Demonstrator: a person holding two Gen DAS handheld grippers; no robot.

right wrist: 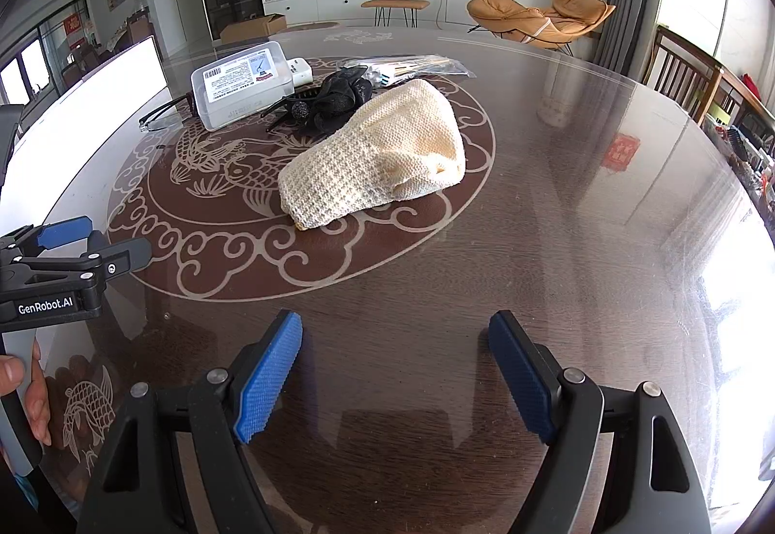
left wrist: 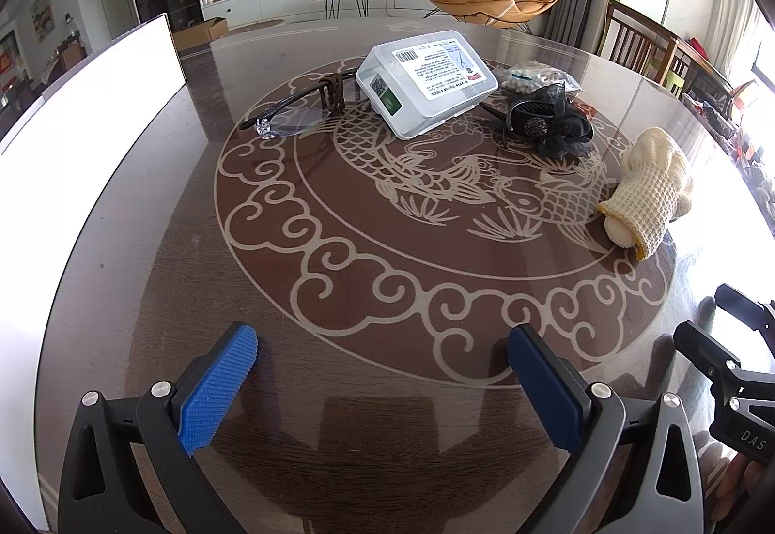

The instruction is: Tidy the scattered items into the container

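Nearest us, our left gripper (left wrist: 382, 364) stands released, blue ribbed pads wide apart over the dark round glass-topped table with its pale koi pattern (left wrist: 339, 292). Our right gripper (right wrist: 395, 355) is likewise spread and holds nothing; beside it the left tool's body reads "GenRobot.AI". Farther out lies the cream knitted mitt (right wrist: 378, 156), then the black fabric flower hair clip (right wrist: 329, 98). Beyond sits the lidded translucent plastic box with a barcode label (left wrist: 426, 81), dark-framed eyeglasses (left wrist: 290, 117) just beside it.
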